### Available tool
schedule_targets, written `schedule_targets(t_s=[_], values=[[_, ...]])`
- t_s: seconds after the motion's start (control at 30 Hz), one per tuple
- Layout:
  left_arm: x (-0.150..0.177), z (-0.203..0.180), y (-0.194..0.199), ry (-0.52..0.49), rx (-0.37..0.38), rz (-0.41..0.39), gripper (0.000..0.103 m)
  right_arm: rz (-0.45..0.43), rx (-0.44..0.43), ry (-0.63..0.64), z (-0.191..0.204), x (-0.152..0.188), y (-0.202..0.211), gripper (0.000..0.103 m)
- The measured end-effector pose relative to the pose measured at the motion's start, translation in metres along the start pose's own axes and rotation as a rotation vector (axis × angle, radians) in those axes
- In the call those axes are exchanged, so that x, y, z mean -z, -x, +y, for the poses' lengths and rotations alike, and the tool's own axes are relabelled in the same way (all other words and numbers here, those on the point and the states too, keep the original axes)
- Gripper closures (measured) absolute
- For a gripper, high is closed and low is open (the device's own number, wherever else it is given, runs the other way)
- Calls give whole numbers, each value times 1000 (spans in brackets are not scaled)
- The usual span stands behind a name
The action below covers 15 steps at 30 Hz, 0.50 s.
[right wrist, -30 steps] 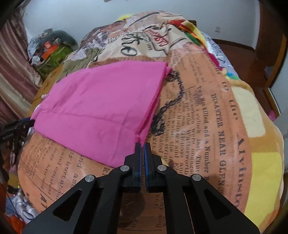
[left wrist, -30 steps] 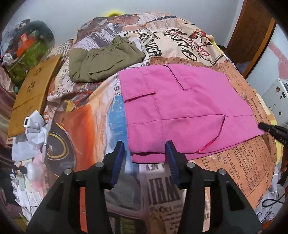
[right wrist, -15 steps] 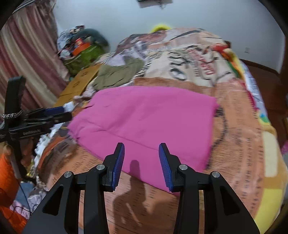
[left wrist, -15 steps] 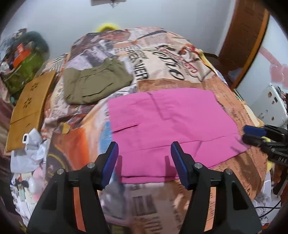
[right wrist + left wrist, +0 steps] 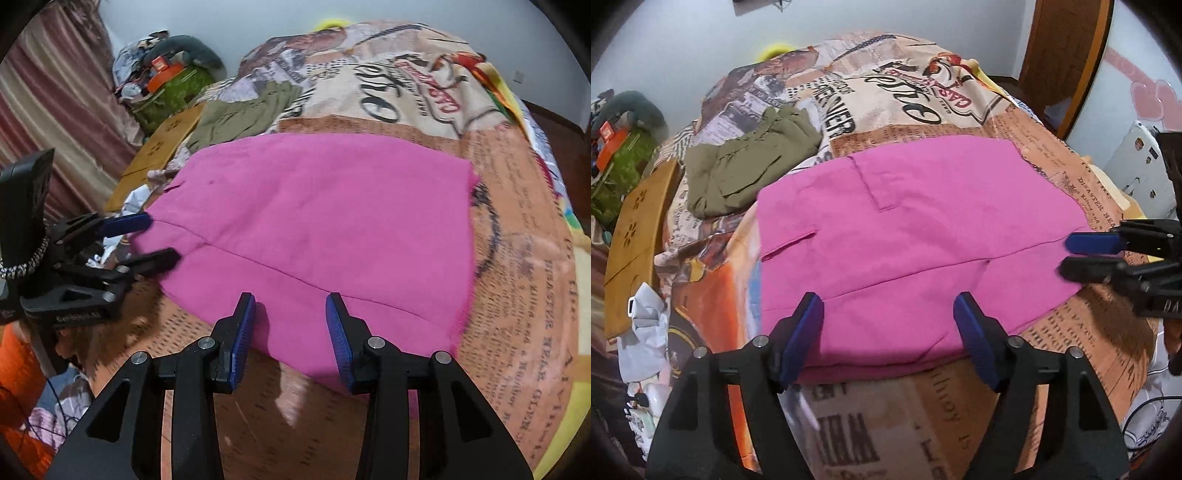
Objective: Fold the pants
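Pink pants (image 5: 905, 243) lie folded flat on the printed bedspread, also seen in the right wrist view as pink pants (image 5: 325, 221). My left gripper (image 5: 888, 314) hovers over their near edge, jaws opening, nothing pressed between the blue pads. The right gripper (image 5: 1067, 254) shows at the pants' right end in the left wrist view. My right gripper (image 5: 290, 315) stands open above the pants' near edge with nothing held. The left gripper (image 5: 159, 240) appears at the pants' left end there.
Olive-green pants (image 5: 746, 173) lie folded at the back left of the bed (image 5: 905, 424). A wooden board (image 5: 635, 236) and crumpled white cloth (image 5: 642, 332) sit off the left edge. A brown door (image 5: 1067, 55) stands at the back right; a cluttered pile (image 5: 166, 77) by the curtain.
The right gripper opened and let go of the pink hem, then drew back. The left gripper's jaws widened and both pulled away from the pants, which now lie flat.
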<state>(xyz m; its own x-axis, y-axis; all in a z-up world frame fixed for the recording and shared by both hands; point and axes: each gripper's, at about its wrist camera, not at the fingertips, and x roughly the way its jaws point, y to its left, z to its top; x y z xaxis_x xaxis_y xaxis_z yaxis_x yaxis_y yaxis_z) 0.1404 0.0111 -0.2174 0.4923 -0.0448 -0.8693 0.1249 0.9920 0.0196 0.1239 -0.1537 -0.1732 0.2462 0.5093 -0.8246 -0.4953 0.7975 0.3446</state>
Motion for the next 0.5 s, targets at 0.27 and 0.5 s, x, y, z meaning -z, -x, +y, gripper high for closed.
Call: schedule_targets(t_s=[0.27,0.5], values=[[15,37,7,104,-36,15,24,-5,86,-55,-31,22,20,67],[28,60,7,163,-24,46,24,-3,99,-128,-55,31,26,66]])
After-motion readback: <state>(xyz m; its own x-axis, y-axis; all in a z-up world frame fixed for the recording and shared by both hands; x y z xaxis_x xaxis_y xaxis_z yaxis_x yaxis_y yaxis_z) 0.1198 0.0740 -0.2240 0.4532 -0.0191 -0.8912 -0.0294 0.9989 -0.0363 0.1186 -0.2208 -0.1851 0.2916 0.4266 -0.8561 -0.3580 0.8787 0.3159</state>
